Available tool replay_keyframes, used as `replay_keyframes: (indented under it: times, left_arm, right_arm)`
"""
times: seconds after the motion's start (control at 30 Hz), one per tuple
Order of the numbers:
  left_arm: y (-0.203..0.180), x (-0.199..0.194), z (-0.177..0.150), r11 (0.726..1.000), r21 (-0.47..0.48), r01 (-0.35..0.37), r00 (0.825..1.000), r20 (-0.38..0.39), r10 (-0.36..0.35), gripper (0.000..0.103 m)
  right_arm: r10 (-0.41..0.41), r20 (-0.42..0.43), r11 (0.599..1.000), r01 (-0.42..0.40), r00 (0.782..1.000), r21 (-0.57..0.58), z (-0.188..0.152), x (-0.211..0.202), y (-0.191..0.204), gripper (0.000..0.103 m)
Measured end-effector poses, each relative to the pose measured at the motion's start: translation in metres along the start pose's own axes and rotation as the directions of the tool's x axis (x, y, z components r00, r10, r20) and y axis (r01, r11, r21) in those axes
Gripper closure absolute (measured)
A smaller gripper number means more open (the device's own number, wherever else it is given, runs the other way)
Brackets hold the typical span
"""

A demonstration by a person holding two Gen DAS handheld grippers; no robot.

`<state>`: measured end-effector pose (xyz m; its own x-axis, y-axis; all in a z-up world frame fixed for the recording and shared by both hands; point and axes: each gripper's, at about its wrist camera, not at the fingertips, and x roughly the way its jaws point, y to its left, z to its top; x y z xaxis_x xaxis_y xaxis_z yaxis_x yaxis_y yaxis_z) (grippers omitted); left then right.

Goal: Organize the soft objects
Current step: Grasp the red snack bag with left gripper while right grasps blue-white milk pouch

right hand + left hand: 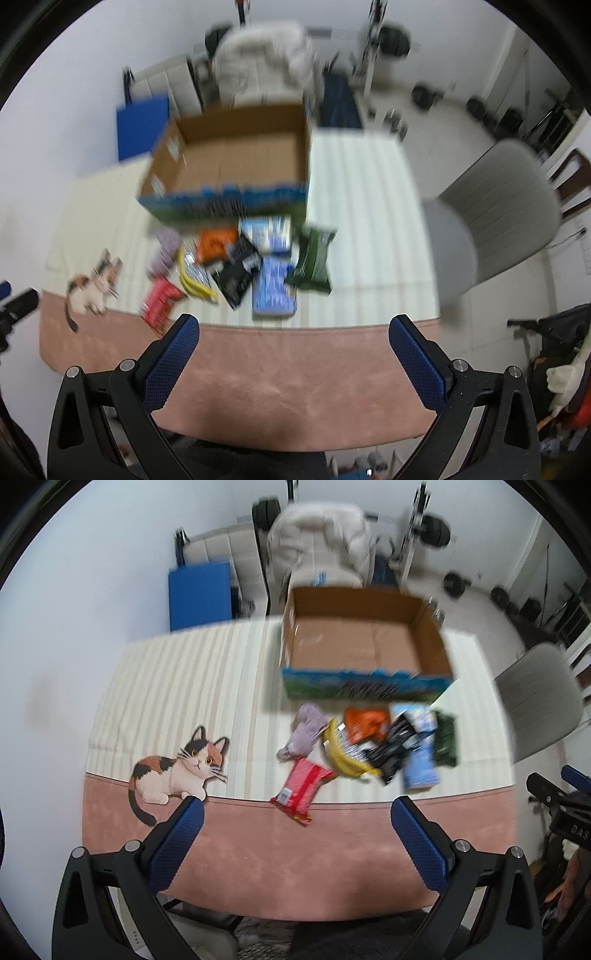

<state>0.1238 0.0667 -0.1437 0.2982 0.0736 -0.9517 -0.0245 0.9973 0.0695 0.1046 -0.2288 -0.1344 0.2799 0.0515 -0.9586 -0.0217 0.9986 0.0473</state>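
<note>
Left wrist view, operator A: What is lying on the table [166, 672], reading from the left?

Operator B: A cat picture [177, 771] is printed on the cloth at the left. Next, a heap of soft packets is sitting just in front of the cardboard box [364, 642]: a lilac cloth item [304, 731], a red packet [301, 790] reaching toward the pink border, a yellow packet [341, 753], an orange packet [367, 722], a black packet [393, 749], a light blue packet [419, 768] and a dark green packet [445, 742]. Several are overlapping.

A: Is the box holding anything?

B: No. Its floor is showing bare, so sorting is judged to be at the start. It is probably standing directly behind the heap to keep each transfer short.

A: State of the left gripper [295, 812]?

B: Its jaws are spread wide, gripping nothing, hovering above the near table edge, well apart from the heap. The wide spread is likely suiting bulky, yielding packets.

A: And in the right wrist view?

B: The right gripper [293, 328] is matching that: jaws spread wide, nothing between them, hovering over the pink border. The light blue packet [275, 291] is lying nearest to it, the green packet [312, 260] just beside that. Both views are blurring, so printed labels cannot be read.

A: Risk?

B: Overlapping packets may be dragging neighbours along when one is lifted.
</note>
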Motion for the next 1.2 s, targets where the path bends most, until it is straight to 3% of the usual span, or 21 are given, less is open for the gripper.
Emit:
replay_keyframes:
  times: [0.13,0.23,0.37,0.5,0.53,0.63,0.7,0.77,0.87,0.97,1.0,1.03,1.07,1.17,1.2]
  left_arm:
    - [0.014,0.081,0.007,0.999,-0.002,0.035,0.991,-0.129,-0.035,0.002]
    - [0.015,0.149,0.006,0.996,-0.007,0.091,0.963,-0.255,-0.090,0.011]
    - [0.002,0.214,-0.002,0.993,0.069,0.092,0.934,-0.350,-0.062,0.016]
    - [-0.008,0.264,-0.012,0.986,0.116,0.118,0.899,-0.434,-0.057,0.021]
    - [-0.010,0.270,-0.013,0.985,0.117,0.123,0.895,-0.442,-0.059,0.027]
    - [-0.012,0.282,-0.014,0.985,0.110,0.135,0.887,-0.457,-0.071,0.037]
    - [-0.011,0.284,-0.013,0.989,0.090,0.118,0.892,-0.447,-0.066,0.049]
    - [-0.004,0.280,-0.016,0.991,0.002,0.137,0.883,-0.454,-0.121,0.053]
    - [-0.002,0.278,-0.030,0.982,-0.072,0.177,0.861,-0.471,-0.190,0.054]
    - [-0.003,0.280,-0.040,0.980,-0.082,0.179,0.859,-0.472,-0.196,0.051]
    - [-0.003,0.283,-0.042,0.980,-0.084,0.179,0.856,-0.478,-0.197,0.051]
    - [-0.003,0.285,-0.043,0.980,-0.089,0.177,0.856,-0.478,-0.198,0.051]
    - [-0.002,0.281,-0.041,0.980,-0.088,0.181,0.858,-0.472,-0.201,0.051]
    - [-0.008,0.279,-0.044,0.981,-0.081,0.177,0.865,-0.462,-0.194,0.052]
    - [-0.010,0.277,-0.044,0.981,-0.079,0.176,0.868,-0.458,-0.192,0.053]
  right_arm:
    - [0.032,-0.122,0.999,-0.033,0.992,-0.007,0.008,0.087,0.004,0.000]
    - [0.026,-0.182,0.999,-0.031,0.983,-0.022,0.015,0.141,0.013,0.000]
    - [-0.026,-0.273,0.998,0.012,0.962,-0.054,0.022,0.205,0.023,0.020]
    - [-0.019,-0.361,0.999,0.007,0.932,-0.032,0.021,0.253,0.028,0.020]
    - [-0.009,-0.373,1.000,0.000,0.928,-0.025,0.020,0.262,0.030,0.020]
    - [0.018,-0.433,1.000,-0.007,0.901,0.028,0.015,0.286,0.030,0.046]
    - [0.018,-0.422,0.999,0.005,0.906,0.052,0.009,0.286,0.028,0.049]
    - [0.020,-0.450,0.998,0.006,0.893,0.056,-0.004,0.281,0.028,0.052]
    - [0.040,-0.492,0.998,-0.010,0.870,0.062,-0.031,0.276,0.028,0.053]
    - [0.058,-0.526,0.997,-0.020,0.848,0.078,-0.053,0.274,0.028,0.046]
    - [0.064,-0.522,0.996,-0.021,0.851,0.089,-0.055,0.272,0.027,0.042]
    - [0.070,-0.504,0.994,-0.019,0.861,0.106,-0.055,0.268,0.026,0.033]
    - [0.069,-0.477,0.992,-0.011,0.876,0.124,-0.053,0.264,0.024,0.031]
    - [0.067,-0.449,0.987,0.005,0.891,0.158,-0.049,0.258,0.023,0.032]
    - [0.059,-0.454,0.987,0.015,0.889,0.157,-0.046,0.259,0.023,0.037]
